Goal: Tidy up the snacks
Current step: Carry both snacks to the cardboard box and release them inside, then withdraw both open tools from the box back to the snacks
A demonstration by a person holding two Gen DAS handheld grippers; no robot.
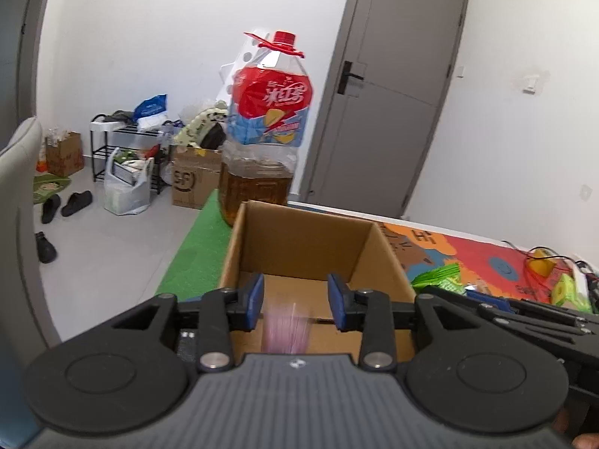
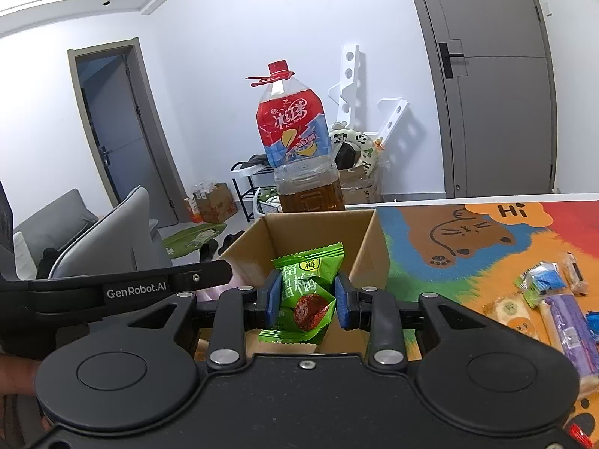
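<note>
An open cardboard box point(image 1: 389, 258) point(image 2: 368, 247) stands on the colourful mat. My left gripper point(image 1: 295, 301) is open over the box, and a blurred pink snack packet point(image 1: 286, 327) is below its fingers, inside the box. My right gripper point(image 2: 307, 299) is shut on a green plum-candy packet point(image 2: 305, 292) and holds it above the box's near edge. Several loose snacks point(image 2: 554, 299) lie on the mat to the right, also seen in the left wrist view point(image 1: 441, 275).
A large iced-tea bottle point(image 1: 262, 131) point(image 2: 299, 149) stands just behind the box. The left gripper's body point(image 2: 131, 288) reaches in from the left. The table's left edge point(image 1: 187, 247) drops to the floor. Cables and a yellow object point(image 1: 543, 262) lie far right.
</note>
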